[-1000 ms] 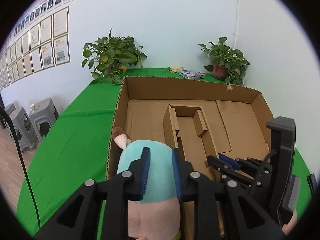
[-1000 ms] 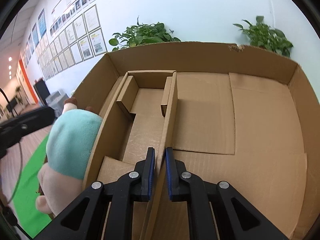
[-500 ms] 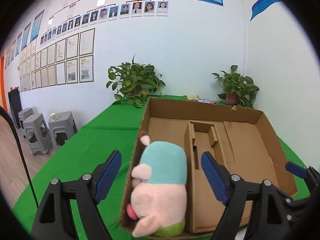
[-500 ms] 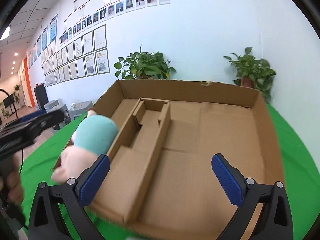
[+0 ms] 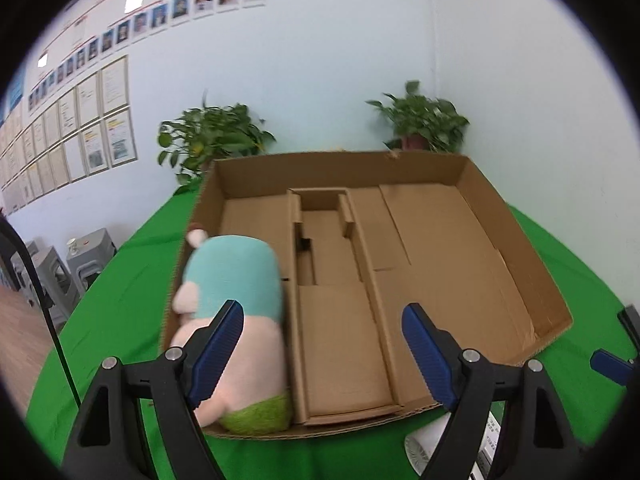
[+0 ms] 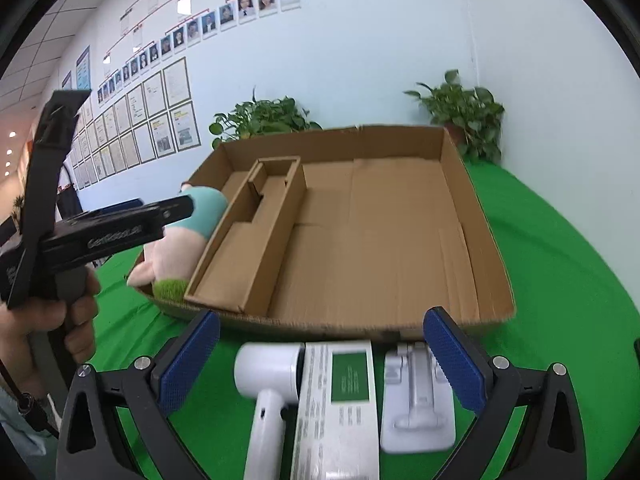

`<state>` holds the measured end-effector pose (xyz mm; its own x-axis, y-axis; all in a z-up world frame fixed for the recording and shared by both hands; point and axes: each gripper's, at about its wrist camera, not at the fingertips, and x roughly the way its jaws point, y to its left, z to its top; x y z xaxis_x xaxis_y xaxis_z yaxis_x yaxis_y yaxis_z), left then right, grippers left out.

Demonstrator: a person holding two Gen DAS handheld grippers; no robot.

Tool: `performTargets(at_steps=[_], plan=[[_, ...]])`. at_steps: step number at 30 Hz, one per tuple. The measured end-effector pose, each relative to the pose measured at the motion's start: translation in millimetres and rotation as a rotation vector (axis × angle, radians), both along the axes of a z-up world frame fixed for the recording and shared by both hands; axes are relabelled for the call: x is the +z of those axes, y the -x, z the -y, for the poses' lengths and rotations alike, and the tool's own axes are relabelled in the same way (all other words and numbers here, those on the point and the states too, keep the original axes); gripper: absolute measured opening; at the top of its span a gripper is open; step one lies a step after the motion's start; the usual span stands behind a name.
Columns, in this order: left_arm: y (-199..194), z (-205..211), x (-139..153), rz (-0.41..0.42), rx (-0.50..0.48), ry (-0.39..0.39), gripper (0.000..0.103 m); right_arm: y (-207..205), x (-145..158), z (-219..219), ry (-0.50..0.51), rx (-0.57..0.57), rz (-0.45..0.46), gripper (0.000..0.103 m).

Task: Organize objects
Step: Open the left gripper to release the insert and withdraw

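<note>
Now the left gripper stands wide, nothing between its pads; the plush toy lies in the leftmost compartment of the cardboard box. Right gripper also wide and empty, above a white hair dryer, a printed carton and what may be a white stand on the green table.

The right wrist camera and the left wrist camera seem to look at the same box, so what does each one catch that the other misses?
Only the right wrist view shows the white hair dryer in full, the white box with a green label, the white stand and the person's hand holding the left gripper.

Only the left wrist view shows the grey stools beside the table.

Both show the cardboard tray, the plush toy in its left compartment, the green tablecloth and two potted plants.
</note>
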<state>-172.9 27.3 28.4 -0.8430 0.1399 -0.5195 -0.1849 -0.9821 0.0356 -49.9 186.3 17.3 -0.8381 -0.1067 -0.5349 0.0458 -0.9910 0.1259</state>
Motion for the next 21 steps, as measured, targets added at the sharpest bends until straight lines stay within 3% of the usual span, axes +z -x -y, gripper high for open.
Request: performTargets(at_steps=[6,9,11,12,14,16,21], plan=[[32,-40,-13,0.067,-0.081,0.036,0.081,-12,-22,-17,0.048,-0.025,0.063,0.103],[54,-55,-26,0.084,-0.030,0.106,0.081,-16,-31,-21,0.056,-0.032,0.081,0.103],[72,-57,-39,0.147,0.063,0.163,0.081,-18,-35,-23,0.060,-0.032,0.086,0.103],[78,-55,-43,0.174,0.084,0.158,0.080,-17,-36,-22,0.060,-0.032,0.087,0.103],[84,-52,-49,0.205,0.090,0.132,0.064,-17,-37,-24,0.069,-0.033,0.090,0.103],[87,-47,-56,0.242,0.107,0.115,0.057,-17,-39,-26,0.079,-0.034,0.096,0.103],[82,-36,-57,0.233,0.174,0.064,0.057,-13,-40,-29,0.108,-0.027,0.104,0.103]])
